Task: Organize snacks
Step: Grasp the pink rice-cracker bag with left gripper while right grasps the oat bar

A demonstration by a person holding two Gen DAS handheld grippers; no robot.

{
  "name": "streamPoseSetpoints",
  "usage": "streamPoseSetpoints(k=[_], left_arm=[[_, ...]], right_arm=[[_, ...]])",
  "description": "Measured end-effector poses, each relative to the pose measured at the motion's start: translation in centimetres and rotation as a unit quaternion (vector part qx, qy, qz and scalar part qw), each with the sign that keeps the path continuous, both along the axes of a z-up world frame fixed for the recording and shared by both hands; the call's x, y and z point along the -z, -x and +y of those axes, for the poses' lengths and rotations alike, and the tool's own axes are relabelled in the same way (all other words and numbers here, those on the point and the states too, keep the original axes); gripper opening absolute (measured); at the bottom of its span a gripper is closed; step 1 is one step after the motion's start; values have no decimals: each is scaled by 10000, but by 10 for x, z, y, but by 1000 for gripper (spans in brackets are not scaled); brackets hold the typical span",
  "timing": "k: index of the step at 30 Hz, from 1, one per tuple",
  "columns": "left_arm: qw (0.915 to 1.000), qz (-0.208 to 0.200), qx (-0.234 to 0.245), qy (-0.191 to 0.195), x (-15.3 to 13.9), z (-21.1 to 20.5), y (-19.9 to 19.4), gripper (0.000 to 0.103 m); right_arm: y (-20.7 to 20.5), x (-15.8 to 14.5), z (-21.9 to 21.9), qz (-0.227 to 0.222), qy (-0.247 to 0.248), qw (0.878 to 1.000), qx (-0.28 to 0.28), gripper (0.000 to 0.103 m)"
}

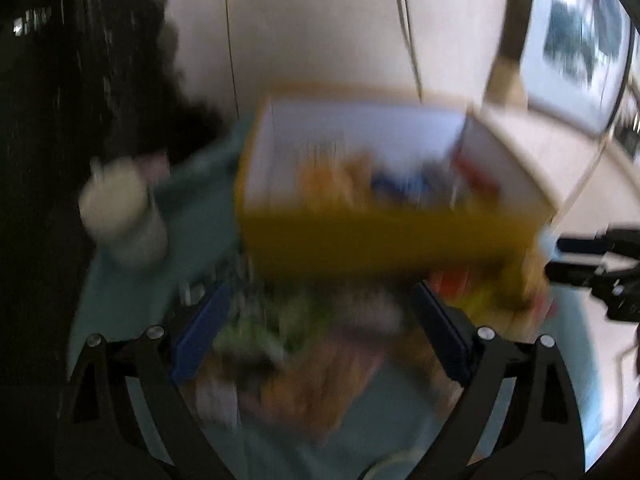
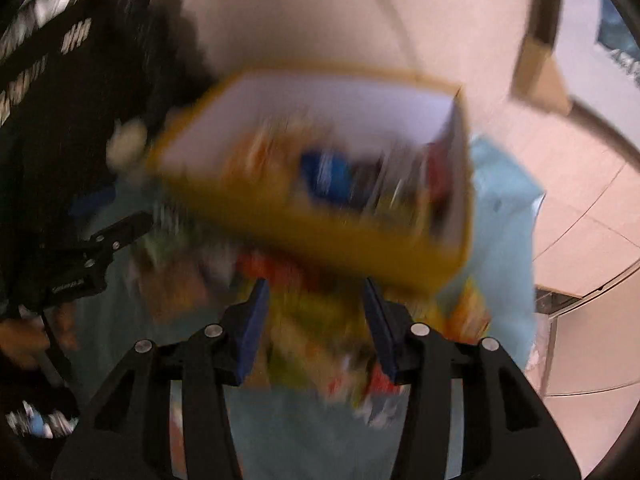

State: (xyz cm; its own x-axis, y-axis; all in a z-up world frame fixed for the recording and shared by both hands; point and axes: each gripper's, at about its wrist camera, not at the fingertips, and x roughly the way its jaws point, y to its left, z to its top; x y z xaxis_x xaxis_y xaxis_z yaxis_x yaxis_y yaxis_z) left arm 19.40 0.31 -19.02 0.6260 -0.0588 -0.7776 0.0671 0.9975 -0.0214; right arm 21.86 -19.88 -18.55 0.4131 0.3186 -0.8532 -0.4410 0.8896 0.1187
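A: Where are the snacks (image 1: 304,360) to be found, and why there?

B: A loose heap of packets is seen on the teal-covered surface (image 1: 132,320), just in front of the yellow box (image 1: 380,240). Some packets (image 1: 400,184) are already seen inside the box, against its white inner walls. It is judged that the box has been set behind the heap so that packets can be lifted forward and dropped in over its near wall.

A: How are the left gripper's (image 1: 320,332) fingers held?

B: They are spread wide, with nothing gripped between the blue pads (image 1: 200,336). The heap is framed between them, so an approach to a packet is suggested, though the blur forbids saying which packet is meant.

A: And the right gripper (image 2: 316,324)?

B: Its fingers are held at a narrower gap over the right part of the heap. Colourful packets (image 2: 320,344) are seen between the pads, but whether one is actually pinched cannot be told from so smeared a picture.

A: Is anything else placed nearby?

B: A pale cup (image 1: 124,216) is stood on the surface to the left of the box, apart from the heap. It is judged to be outside the sorting.

A: What might go wrong?

B: Thin, slippery packets may be caught two at a time or dropped short of the box.
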Motion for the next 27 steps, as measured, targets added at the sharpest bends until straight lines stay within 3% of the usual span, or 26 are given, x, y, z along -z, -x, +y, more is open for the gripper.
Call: streamPoseSetpoints(k=[4, 7, 11, 14, 16, 19, 20, 22, 23, 24, 27], left_arm=[[9985, 529, 61, -104, 41, 6, 17, 94], [9980, 611, 167, -25, 52, 8, 19, 94], [9968, 570, 526, -207, 62, -2, 12, 94], [9936, 829, 718, -254, 76, -7, -2, 94], [9903, 1016, 799, -510, 91, -11, -9, 94], [9929, 943, 698, -213, 97, -1, -10, 99], [9928, 916, 740, -222, 98, -1, -9, 97], [9924, 773, 930, -235, 95, -2, -2, 83], [9916, 653, 1092, -249, 93, -6, 5, 64], [9910, 610, 1163, -276, 91, -8, 9, 56], [9922, 595, 1086, -140, 90, -10, 21, 53]], right_arm=[[16, 29, 9, 158, 219, 9990, -358, 49], [20, 39, 17, 87, 409, 9973, -609, 49], [15, 49, 27, 13, 659, 9947, -794, 49], [4, 58, 34, 86, 863, 9929, -816, 49], [1, 68, 37, 191, 980, 9915, -831, 49], [4, 76, 42, 279, 938, 9917, -833, 49], [5, 76, 43, 266, 937, 9919, -812, 48], [8, 75, 43, 318, 818, 9936, -705, 40], [10, 74, 43, 338, 756, 9942, -683, 39], [14, 74, 42, 336, 712, 9946, -669, 36], [25, 71, 41, 422, 454, 9965, -559, 30]])
